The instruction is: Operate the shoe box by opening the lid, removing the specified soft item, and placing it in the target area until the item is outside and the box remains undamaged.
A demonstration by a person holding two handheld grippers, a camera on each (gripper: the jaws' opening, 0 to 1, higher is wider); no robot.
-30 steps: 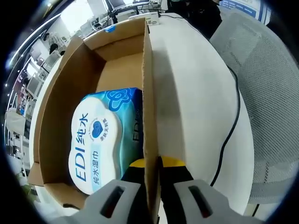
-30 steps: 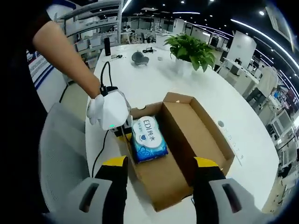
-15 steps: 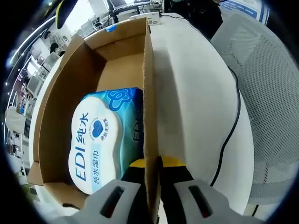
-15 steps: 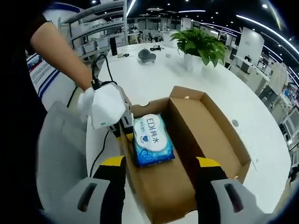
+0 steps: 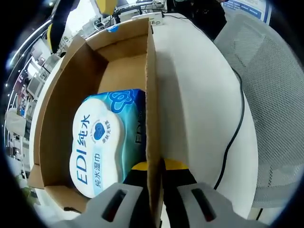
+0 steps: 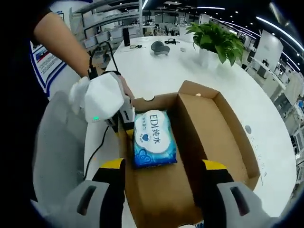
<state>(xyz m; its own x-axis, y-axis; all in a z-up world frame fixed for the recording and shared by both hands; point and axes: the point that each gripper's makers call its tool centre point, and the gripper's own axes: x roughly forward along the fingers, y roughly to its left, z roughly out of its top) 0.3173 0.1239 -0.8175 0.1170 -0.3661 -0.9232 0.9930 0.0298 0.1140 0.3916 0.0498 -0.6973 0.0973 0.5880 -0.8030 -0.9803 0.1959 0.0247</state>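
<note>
The pack of wet wipes [image 6: 153, 139] lies flat on the floor of the open cardboard shoe box [image 6: 237, 142], label up, pushed against the box's long wall on the person's left and toward the near end. In the right gripper view the right gripper [image 6: 164, 171] hangs above the box with its jaws spread wide: the left yellow-tipped jaw sits over the near wall edge just beside the pack's lower corner, and the other jaw over the bare cardboard floor on the far side of the pack. Neither jaw touches the pack.

The left gripper [image 5: 151, 167] is clamped on the box wall [image 5: 151, 95], one jaw inside and one outside, the cardboard edge running straight up between them. In the left gripper view the pack [image 5: 102, 142] lies just inside that wall, its side touching the cardboard, close by the inner jaw. From the right gripper view the same tool shows as a white housing [image 6: 102, 97] held by a hand at the box's left wall, a black cable [image 6: 97, 152] trailing from it over the white table [image 6: 161, 71].

The floor of the box beyond and beside the pack is bare. Outside, a grey mesh chair [image 5: 275, 95] stands against the table edge, and a potted plant [image 6: 216, 40] and a small grey object stand well away across the table.
</note>
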